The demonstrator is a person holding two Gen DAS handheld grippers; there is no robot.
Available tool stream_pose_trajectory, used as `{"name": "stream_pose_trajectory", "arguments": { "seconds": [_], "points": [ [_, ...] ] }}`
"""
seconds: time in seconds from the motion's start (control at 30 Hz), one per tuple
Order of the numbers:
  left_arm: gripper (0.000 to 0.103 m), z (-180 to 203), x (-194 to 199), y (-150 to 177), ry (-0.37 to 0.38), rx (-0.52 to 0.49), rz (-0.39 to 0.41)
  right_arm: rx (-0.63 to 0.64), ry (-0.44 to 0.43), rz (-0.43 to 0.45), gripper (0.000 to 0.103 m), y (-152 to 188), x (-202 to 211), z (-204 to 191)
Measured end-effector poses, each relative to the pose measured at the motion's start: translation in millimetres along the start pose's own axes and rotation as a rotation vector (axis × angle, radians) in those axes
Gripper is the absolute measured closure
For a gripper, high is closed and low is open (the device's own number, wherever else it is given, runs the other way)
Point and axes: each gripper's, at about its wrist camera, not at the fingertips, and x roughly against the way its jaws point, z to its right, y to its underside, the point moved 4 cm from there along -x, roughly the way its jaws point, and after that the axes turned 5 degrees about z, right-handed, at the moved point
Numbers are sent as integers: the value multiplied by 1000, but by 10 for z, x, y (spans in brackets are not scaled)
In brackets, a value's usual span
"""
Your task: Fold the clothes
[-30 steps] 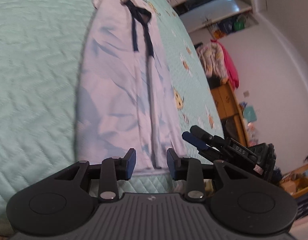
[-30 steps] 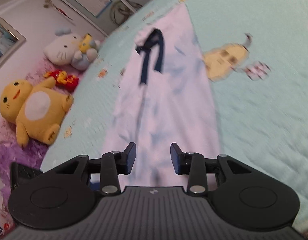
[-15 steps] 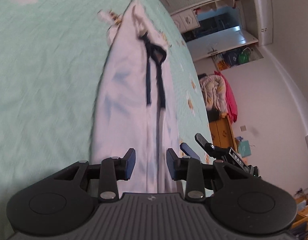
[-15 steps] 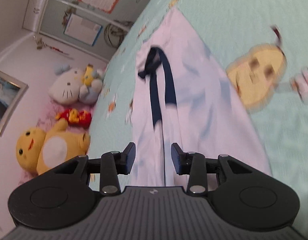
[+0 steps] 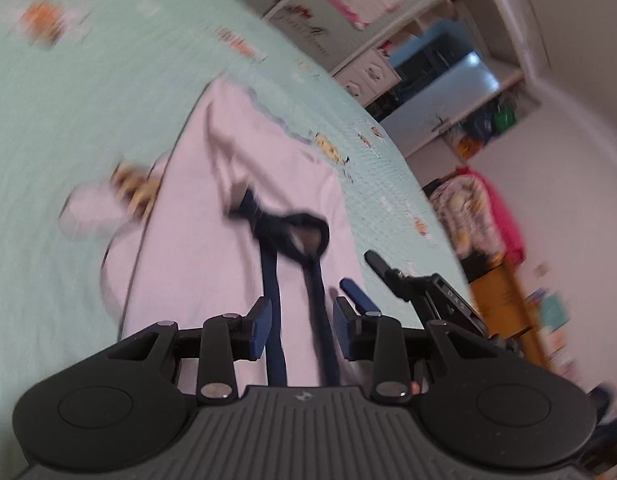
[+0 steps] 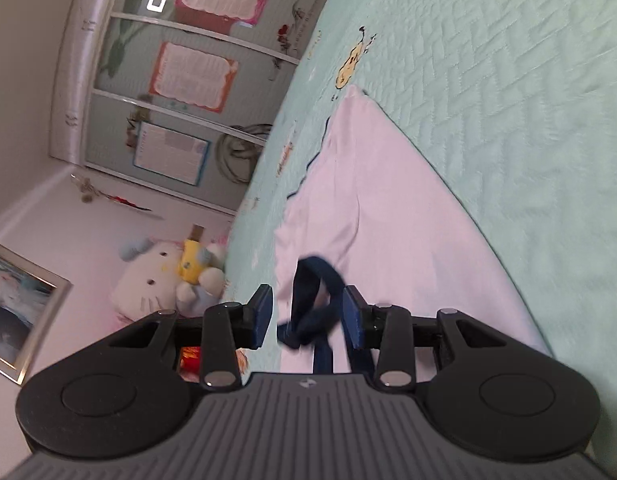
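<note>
The pale pink-white cotton garment (image 5: 236, 248) lies stretched lengthwise on the mint-green quilted bedspread (image 5: 68, 92), already narrowed into a long strip — its sides look tucked in, so a first lengthwise fold seems done, though blur in the left wrist view makes the layers hard to read. A dark navy ribbon tie (image 5: 292, 240) sits knotted near its upper part, its two tails running down toward the cameras. The left gripper (image 5: 299, 328) hovers over the garment with its blue-padded jaws parted; the ribbon tails pass through the gap in the picture, but the pads do not press on them and nothing is held. The right gripper (image 6: 306, 316) is likewise parted, with the ribbon's knot (image 6: 308, 320) showing between its jaws, apparently below them rather than pinched. In the left wrist view the right gripper's fingers (image 5: 358, 294) stand just beside the garment's right edge. What remains, by my reading, is the crosswise folding — bringing one end over the other — and neither tool has yet taken hold of cloth. A white plush cat toy (image 6: 156, 280) sits beyond the bed's edge.
</note>
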Motion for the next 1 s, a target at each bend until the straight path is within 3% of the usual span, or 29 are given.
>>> {"name": "stream_pose_trajectory", "arguments": {
  "seconds": [0.13,0.2,0.27,0.4,0.5,0.63,0.8,1.0],
  "points": [
    [69,146,-452,-169,-91,-227,40,-14,-94,7,71,-35,-165,197],
    [69,221,-676,-206,-110,-343,42,13,-126,-2,69,-51,-151,167],
    [69,307,-859,-219,-119,-444,45,43,-132,-5,69,-66,-140,151],
    [69,411,-1106,-233,-162,-632,60,-14,-152,-2,70,-126,-143,232],
    [69,350,-1278,-207,-181,-691,9,-12,-158,0,70,-115,-133,238],
    [86,321,-1352,-184,-157,-710,-17,-31,-172,3,70,-104,-96,269],
    [85,450,-1338,-134,-110,-767,-9,-42,-179,5,69,-98,-81,276],
    [85,461,-1448,-30,-100,-813,-73,-45,-182,6,69,-98,-100,267]
  ]
}}
